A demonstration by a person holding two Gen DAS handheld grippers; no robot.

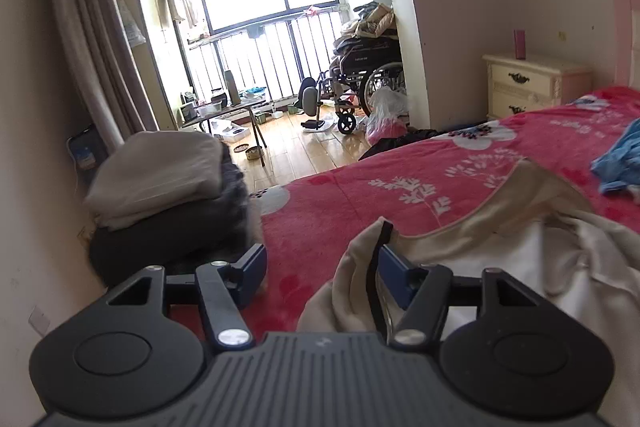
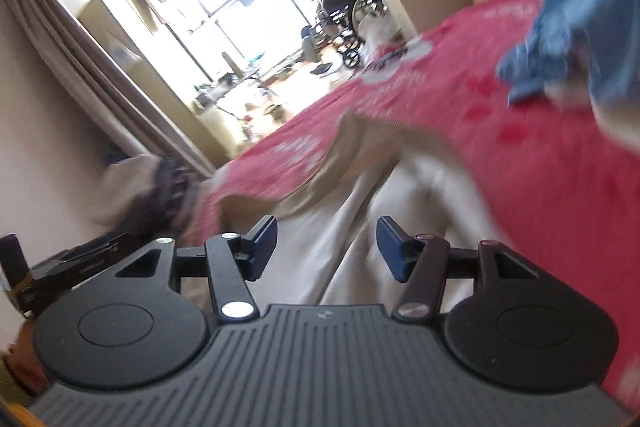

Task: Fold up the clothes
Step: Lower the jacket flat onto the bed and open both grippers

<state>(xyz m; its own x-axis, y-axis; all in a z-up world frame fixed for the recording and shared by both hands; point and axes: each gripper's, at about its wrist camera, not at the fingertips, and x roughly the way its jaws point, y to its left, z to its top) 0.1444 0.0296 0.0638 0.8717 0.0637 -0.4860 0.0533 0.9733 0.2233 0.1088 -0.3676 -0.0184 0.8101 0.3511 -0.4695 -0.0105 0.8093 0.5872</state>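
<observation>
— Where's the garment?

— The cream garment [image 1: 500, 259] is heaped on the red floral bedspread [image 1: 400, 163], near the bed's edge, tan lining showing. The left gripper [image 1: 320, 263] hangs over its edge, jaws apart; cloth drapes against the right-hand finger [image 1: 394, 267], but nothing is pinched.

— And the other one?

— The right gripper [image 2: 326, 247] is tilted and the view is blurred. Its jaws are parted too, pale fabric below them, no grip on it.

— Anything else on the bed?

— A blue garment [image 1: 620, 159] farther up. A folded stack [image 1: 160, 179] sits beside the bed.
</observation>
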